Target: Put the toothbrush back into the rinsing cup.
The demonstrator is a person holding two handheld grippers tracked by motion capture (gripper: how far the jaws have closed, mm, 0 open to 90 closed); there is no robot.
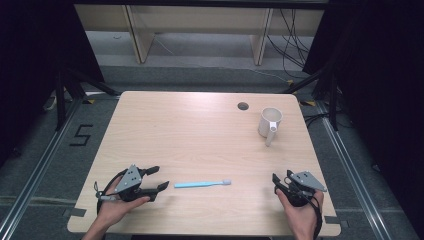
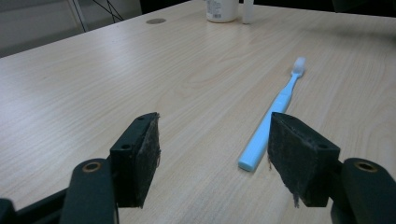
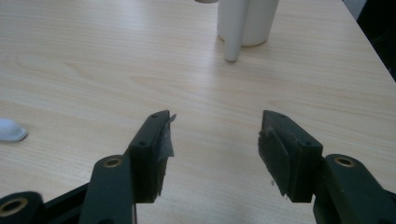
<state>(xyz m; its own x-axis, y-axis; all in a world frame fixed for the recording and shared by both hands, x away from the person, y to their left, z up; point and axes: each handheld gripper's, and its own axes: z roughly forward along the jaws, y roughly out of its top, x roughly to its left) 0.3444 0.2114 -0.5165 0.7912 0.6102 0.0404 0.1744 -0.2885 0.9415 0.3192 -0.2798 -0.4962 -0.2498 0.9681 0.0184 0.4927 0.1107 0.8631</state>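
Left gripper rests at the near left of the pale wooden table, jaws wide apart, empty. Light-blue plastic toothbrush lies flat just right of it; the left gripper view shows its handle end beside one jaw, apart. Right gripper: jaws spread, nothing between. White ceramic mug stands far right.

Your toothbrush at 6 o'clock: light blue handle, white head. Mug at 2: white. Table: pale wood grain. Both grippers' jaws: black w/ grey plates.
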